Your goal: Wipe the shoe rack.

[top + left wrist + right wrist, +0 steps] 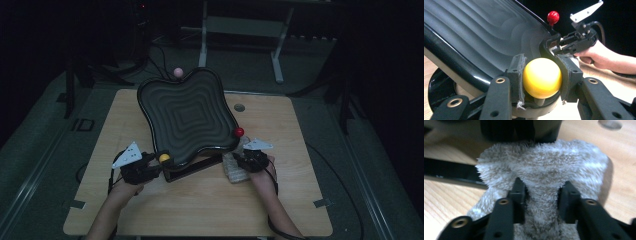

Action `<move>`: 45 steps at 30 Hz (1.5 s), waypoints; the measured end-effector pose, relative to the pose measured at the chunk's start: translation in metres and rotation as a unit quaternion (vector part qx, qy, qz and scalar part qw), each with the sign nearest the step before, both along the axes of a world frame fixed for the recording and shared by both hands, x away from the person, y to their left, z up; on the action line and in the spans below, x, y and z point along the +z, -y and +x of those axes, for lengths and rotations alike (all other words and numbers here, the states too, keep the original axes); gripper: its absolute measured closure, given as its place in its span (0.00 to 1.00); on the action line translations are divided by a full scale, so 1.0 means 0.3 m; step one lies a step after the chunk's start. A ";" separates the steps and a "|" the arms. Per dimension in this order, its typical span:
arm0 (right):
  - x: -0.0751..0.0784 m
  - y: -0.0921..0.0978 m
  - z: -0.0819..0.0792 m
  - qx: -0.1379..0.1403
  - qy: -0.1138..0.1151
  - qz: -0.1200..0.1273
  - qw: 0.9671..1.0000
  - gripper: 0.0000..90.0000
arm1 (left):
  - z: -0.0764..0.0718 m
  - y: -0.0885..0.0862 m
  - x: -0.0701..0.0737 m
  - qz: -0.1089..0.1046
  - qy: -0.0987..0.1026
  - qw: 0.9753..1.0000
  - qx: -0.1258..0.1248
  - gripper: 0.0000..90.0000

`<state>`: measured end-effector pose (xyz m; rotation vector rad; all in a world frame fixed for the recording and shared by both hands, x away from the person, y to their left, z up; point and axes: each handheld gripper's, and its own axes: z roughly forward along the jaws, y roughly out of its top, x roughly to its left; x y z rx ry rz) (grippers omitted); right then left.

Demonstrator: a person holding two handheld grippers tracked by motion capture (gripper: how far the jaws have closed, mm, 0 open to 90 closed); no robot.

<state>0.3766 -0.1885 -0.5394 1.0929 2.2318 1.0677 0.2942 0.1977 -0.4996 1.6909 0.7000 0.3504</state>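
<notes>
A black wavy tray (187, 117) stands tilted on a black base (192, 170), its ridged surface (486, 32) close in the left gripper view. Ball knobs sit at its corners: yellow (164, 158), red (239, 132) and pink (177, 72). My left gripper (160, 162) is shut on the yellow ball (542, 77), one pad on each side. My right gripper (241, 159) is at the tray's near right corner, below the red ball (553, 17). Its jaws pinch a fold of a fluffy beige cloth (544, 167) that lies on the table against the tray's underside.
The wooden table (290, 165) has a round cable hole (239, 107) just right of the tray. A metal frame (240, 30) stands on the dark floor behind the table. The black base bar (449, 170) runs left of the cloth.
</notes>
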 end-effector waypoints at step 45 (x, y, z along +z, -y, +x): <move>0.220 0.133 -0.223 0.025 0.021 0.031 0.999 0.80 | -0.121 0.039 0.064 0.006 0.030 0.998 0.046 0.59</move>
